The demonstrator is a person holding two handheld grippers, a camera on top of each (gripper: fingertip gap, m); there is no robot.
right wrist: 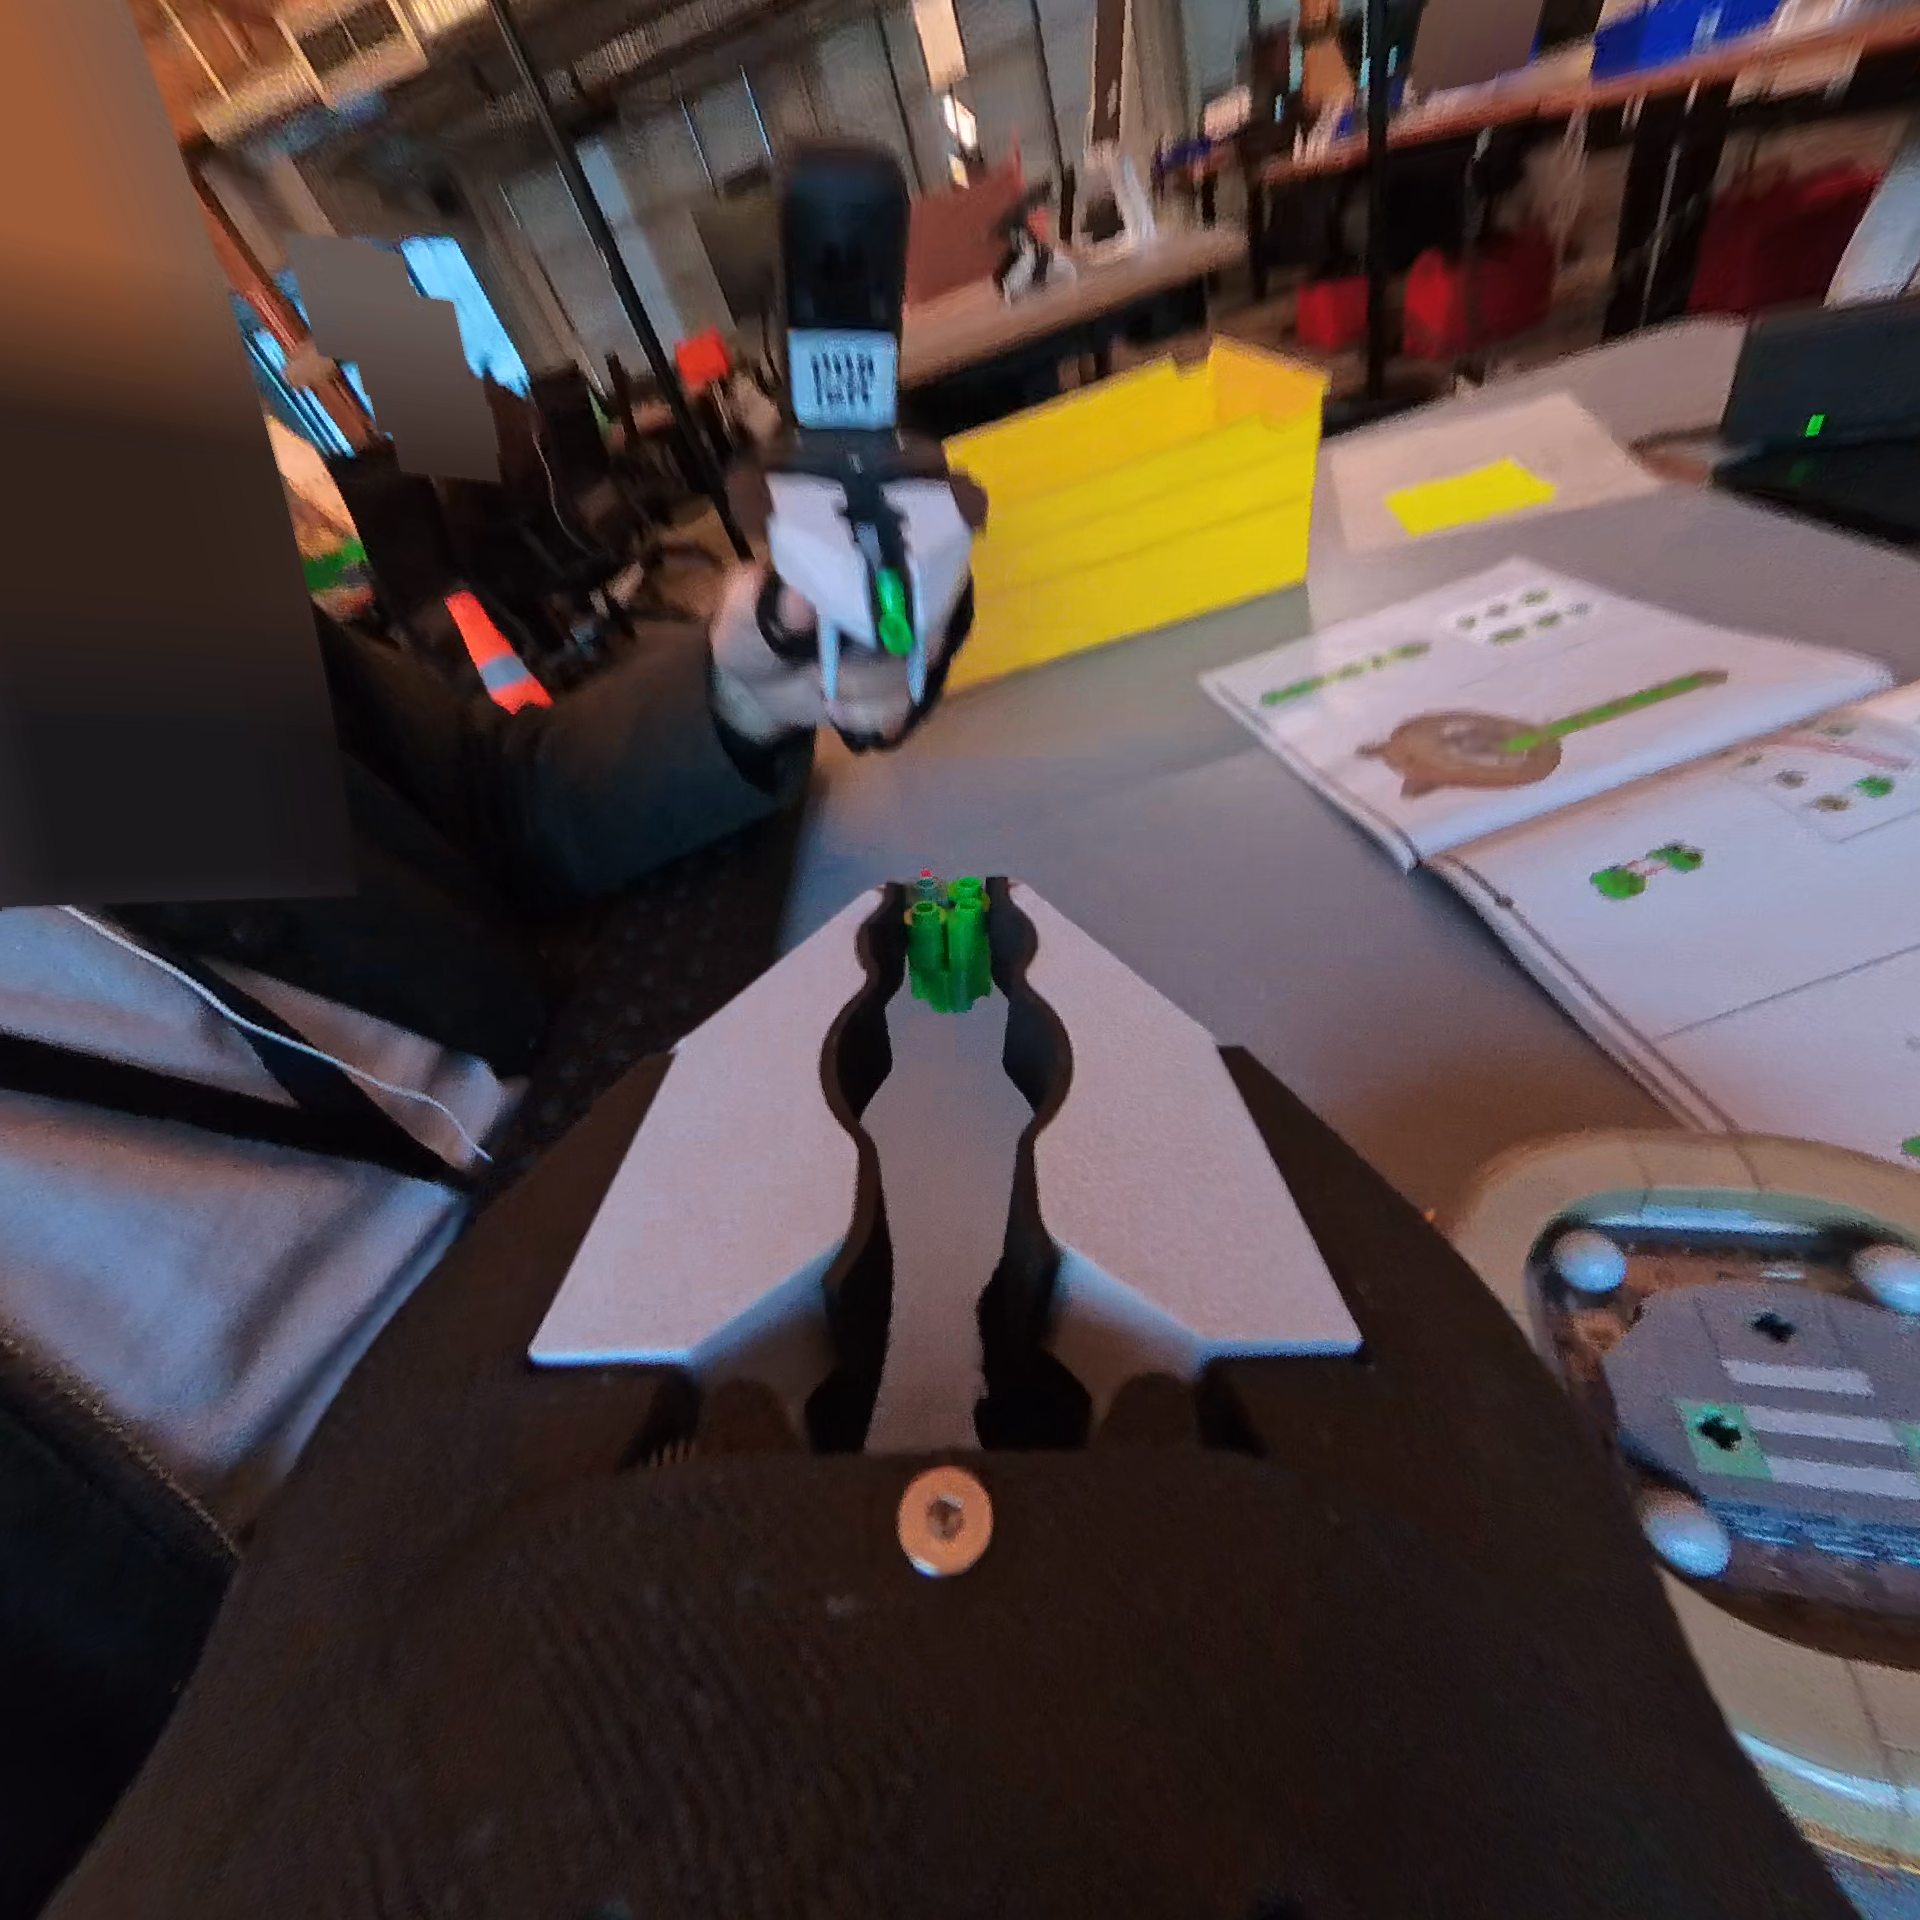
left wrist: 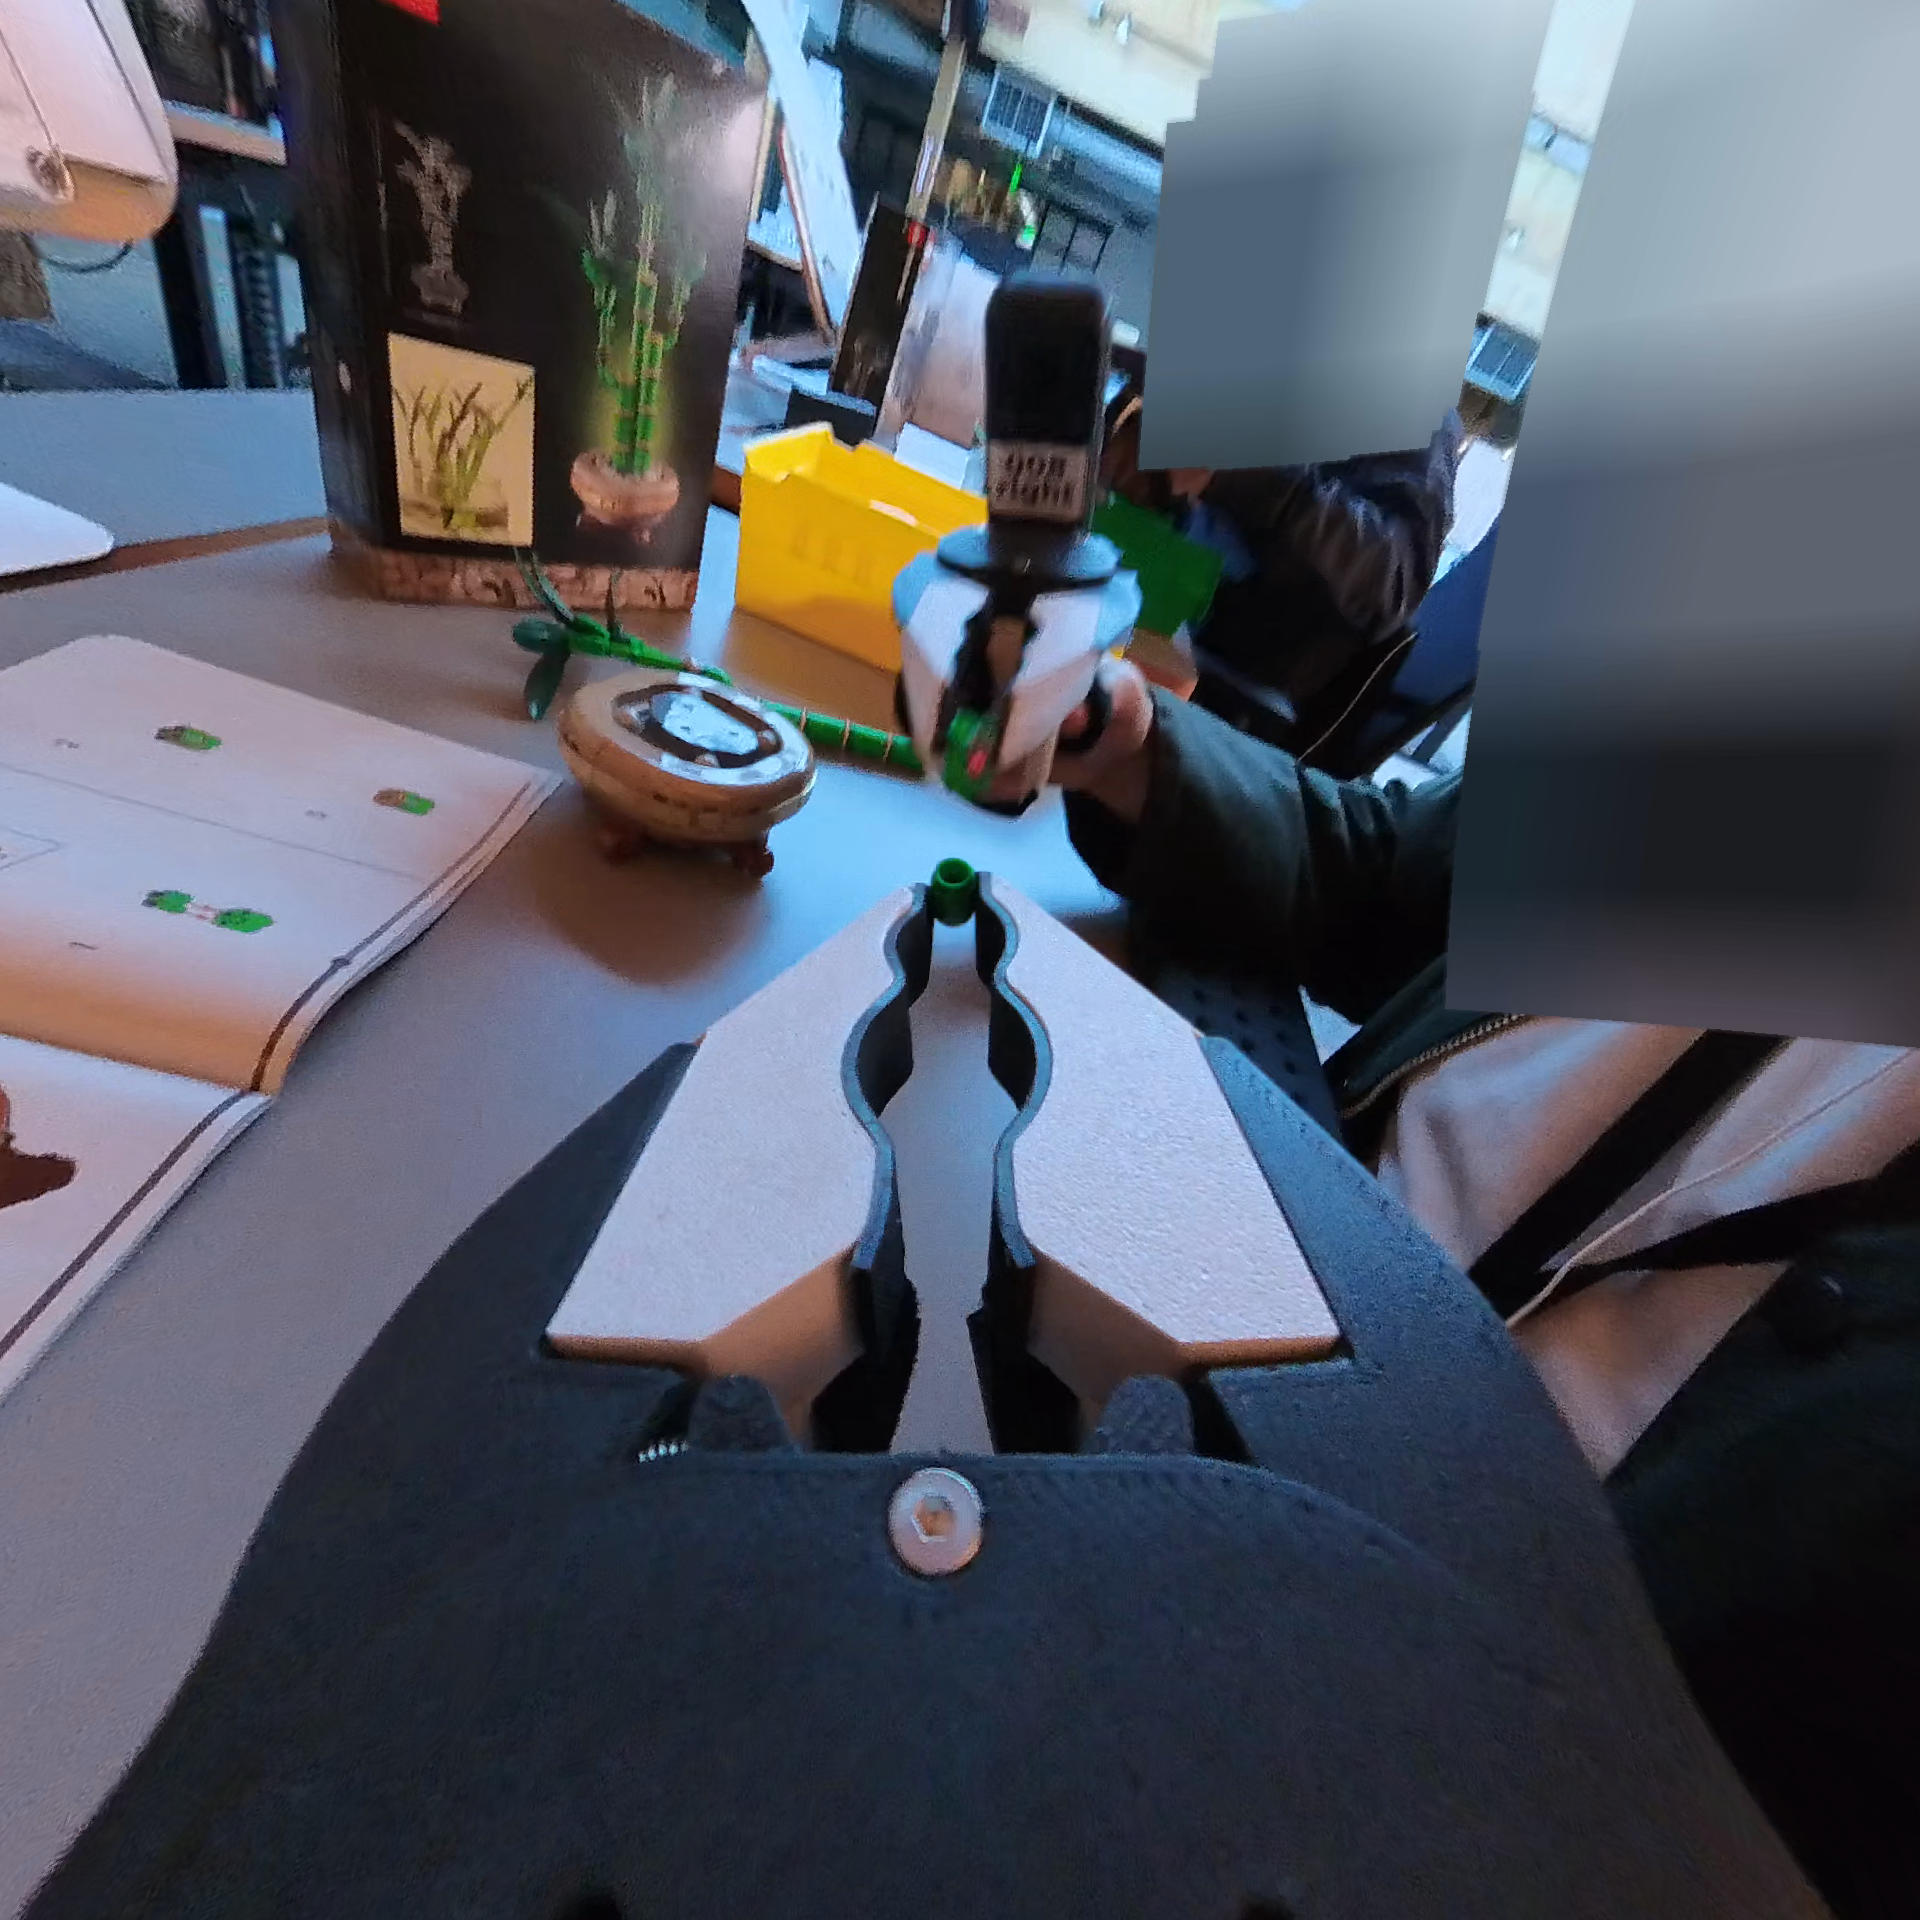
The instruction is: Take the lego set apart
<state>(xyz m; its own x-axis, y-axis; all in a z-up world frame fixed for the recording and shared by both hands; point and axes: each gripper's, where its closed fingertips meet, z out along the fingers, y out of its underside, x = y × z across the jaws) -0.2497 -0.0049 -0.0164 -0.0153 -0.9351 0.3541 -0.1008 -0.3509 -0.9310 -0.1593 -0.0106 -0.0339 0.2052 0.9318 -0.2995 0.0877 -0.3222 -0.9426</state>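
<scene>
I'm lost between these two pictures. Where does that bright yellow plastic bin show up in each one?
Left wrist view: the bright yellow plastic bin sits upper centre, right of the dark picture box.
Right wrist view: the bin sits upper centre-right, behind the far gripper.
Shared landmark: the open white instruction booklet on the grey table.

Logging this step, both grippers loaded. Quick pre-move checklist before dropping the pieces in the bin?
1. Left gripper shut on small green peg: ok.
2. Right gripper shut on green piece: ok.
3. Peg held only at the tips, grip security: cannot tell.
4. Yellow bin open, in view: ok.
5. Pot and stalk lie apart from both grippers: ok.
6. Bin contents: cannot tell.
</scene>
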